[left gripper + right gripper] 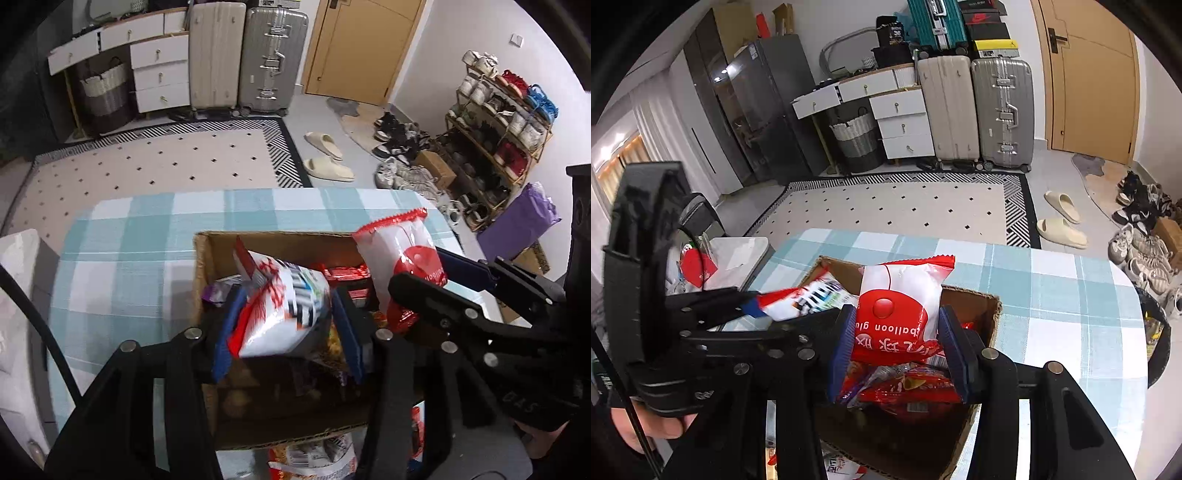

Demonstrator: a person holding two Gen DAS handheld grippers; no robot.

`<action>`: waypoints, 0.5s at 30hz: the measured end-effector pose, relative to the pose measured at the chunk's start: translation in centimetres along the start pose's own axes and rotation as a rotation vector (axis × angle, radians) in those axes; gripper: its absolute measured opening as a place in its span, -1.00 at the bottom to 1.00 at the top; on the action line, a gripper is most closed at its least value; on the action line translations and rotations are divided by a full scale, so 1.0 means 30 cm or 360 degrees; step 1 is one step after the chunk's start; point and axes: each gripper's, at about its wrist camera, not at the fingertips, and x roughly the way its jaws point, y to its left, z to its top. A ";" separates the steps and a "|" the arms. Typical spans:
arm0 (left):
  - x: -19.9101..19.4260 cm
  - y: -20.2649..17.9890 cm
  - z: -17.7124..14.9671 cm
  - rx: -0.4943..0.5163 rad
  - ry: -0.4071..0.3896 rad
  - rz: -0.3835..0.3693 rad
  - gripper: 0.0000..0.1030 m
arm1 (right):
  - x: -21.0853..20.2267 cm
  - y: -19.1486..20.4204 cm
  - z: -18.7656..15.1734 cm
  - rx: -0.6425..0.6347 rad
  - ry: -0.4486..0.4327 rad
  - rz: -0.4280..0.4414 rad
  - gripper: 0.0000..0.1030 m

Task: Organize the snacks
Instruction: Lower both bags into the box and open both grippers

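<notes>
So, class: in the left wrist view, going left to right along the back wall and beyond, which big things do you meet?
White drawers → beige suitcase → silver suitcase → wooden door → shoe rack.

Left tool (288,325): black plastic linkage arms joined by round silver rivets, ending in two blue ribbed pads (225,332). A thin black cable (48,332) curves along the left edge of the frame. Right tool (897,343): same black frame, silver rivets and blue ribbed pads (955,350); raised lettering marks its body at the right edge of the left wrist view. Part of a hand (646,424) shows at lower left.
</notes>
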 end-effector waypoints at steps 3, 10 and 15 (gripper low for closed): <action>-0.033 0.005 0.001 0.0012 -0.0003 0.0011 0.06 | 0.002 -0.001 -0.004 0.0007 0.0007 0.0010 -0.08; -0.087 0.027 -0.014 -0.0007 -0.0014 0.0029 0.19 | -0.009 -0.006 -0.015 0.0037 -0.0001 0.0009 -0.07; -0.124 0.019 -0.026 0.0017 -0.0023 0.0050 0.19 | -0.050 -0.001 -0.016 0.0034 -0.0037 0.0009 -0.07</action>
